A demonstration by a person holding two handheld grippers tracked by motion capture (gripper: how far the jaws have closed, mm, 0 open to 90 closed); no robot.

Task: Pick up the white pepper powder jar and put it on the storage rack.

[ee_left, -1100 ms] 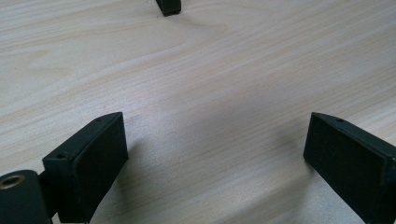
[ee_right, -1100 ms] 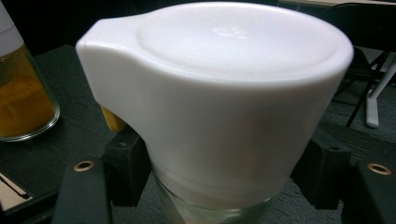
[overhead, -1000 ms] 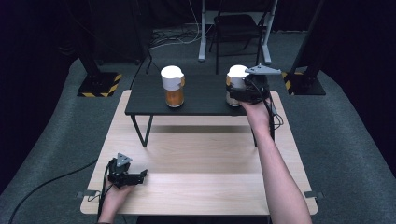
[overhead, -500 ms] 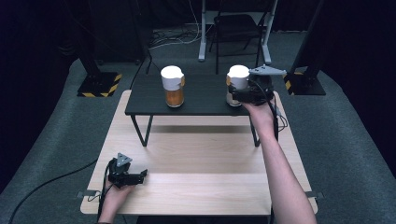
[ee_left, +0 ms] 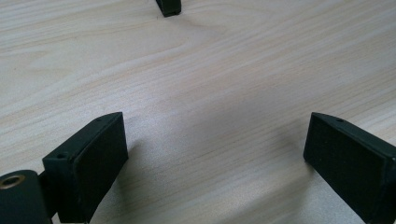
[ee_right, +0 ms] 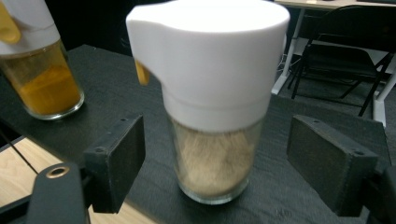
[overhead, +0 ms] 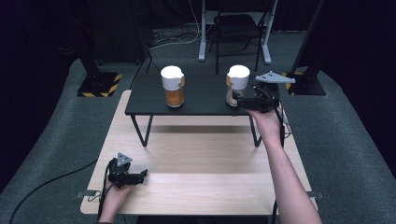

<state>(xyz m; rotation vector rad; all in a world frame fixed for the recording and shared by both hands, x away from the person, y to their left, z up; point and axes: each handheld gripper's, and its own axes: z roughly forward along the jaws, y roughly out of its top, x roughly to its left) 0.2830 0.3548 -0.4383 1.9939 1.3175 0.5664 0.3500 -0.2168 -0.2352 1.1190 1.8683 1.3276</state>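
High view: right gripper (overhead: pixel 236 97) sits at the right end of the black raised shelf (overhead: pixel 205 100), level with the beige-powder jar (overhead: pixel 237 85), which stands upright on the shelf with its white lid on. Jaws have just been opening; the jar is between or just ahead of them, hard to tell from here whether anything touches. A second jar, orange powder (overhead: pixel 173 86), white lid too, stands well apart toward the shelf's left. Left gripper (overhead: pixel 140 176) rests low on the light wooden table (overhead: pixel 201 163) near the front left corner, hand under it, nothing near it.

Left gripper view: both black pads spread wide over bare wood grain, nothing between. The dark bit at the top edge is probably a shelf leg (ee_left: pixel 168 6).

Right gripper view: beige jar (ee_right: pixel 215 93) dead centre between the two pads (ee_right: pixel 119 161), clear gaps on both sides, so no grip. Jar bottom flat on the black surface. Orange jar (ee_right: pixel 39 70) off to the left behind.

Progress, my read: the beige jar looks placed and let go on the shelf beside the other one, so the set-down is done. What's left is backing the right gripper off without nudging the jar. Left side idle.
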